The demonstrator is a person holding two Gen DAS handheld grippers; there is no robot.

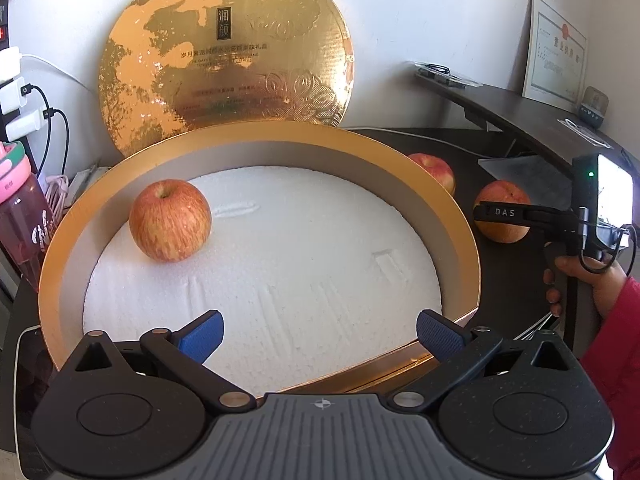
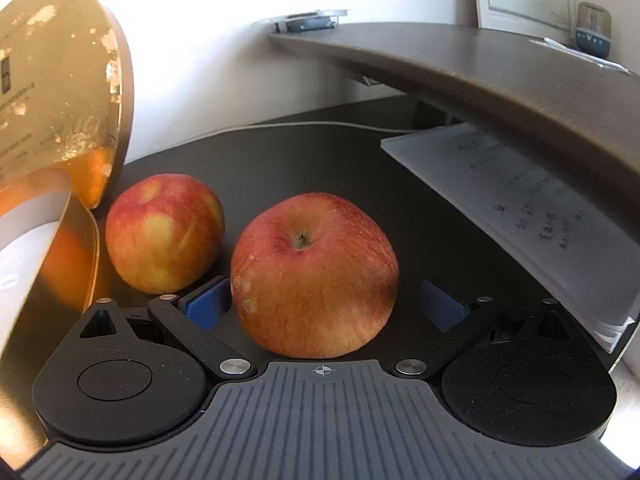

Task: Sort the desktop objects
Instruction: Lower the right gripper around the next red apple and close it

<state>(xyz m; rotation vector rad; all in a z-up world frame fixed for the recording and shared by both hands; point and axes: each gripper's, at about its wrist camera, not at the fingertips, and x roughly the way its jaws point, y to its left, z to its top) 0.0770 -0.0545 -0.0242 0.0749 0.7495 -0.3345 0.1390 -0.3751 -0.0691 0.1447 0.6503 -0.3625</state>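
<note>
At the bottom of the left wrist view, the left gripper (image 1: 318, 334) hangs over the near edge of the big round gold box (image 1: 60, 264). Its two blue pads are spread wide apart and hold nothing. The box has a white foam floor (image 1: 280, 272), and one apple in the box (image 1: 170, 220) sits on the foam toward the middle left of the frame. So one apple lies inside already. At the bottom of the right wrist view, the right gripper (image 2: 324, 304) is low on the dark desk (image 2: 320, 168). Its blue pads are open, one on each side of the near apple (image 2: 314, 276), which sits in the middle of the frame between them. The left pad looks very close to the apple, but there is a gap on the right side, so the apple is not squeezed. A little farther back and to the left, just beside the wall of the box, sits the far apple (image 2: 164, 232). That makes two apples out on the desk and one in the box. It looks like the job is partly done, if the apples are meant to go in the box. Behind the box, in the upper left of the frame, the gold lid (image 1: 226, 56) stands leaning on the wall.
</note>
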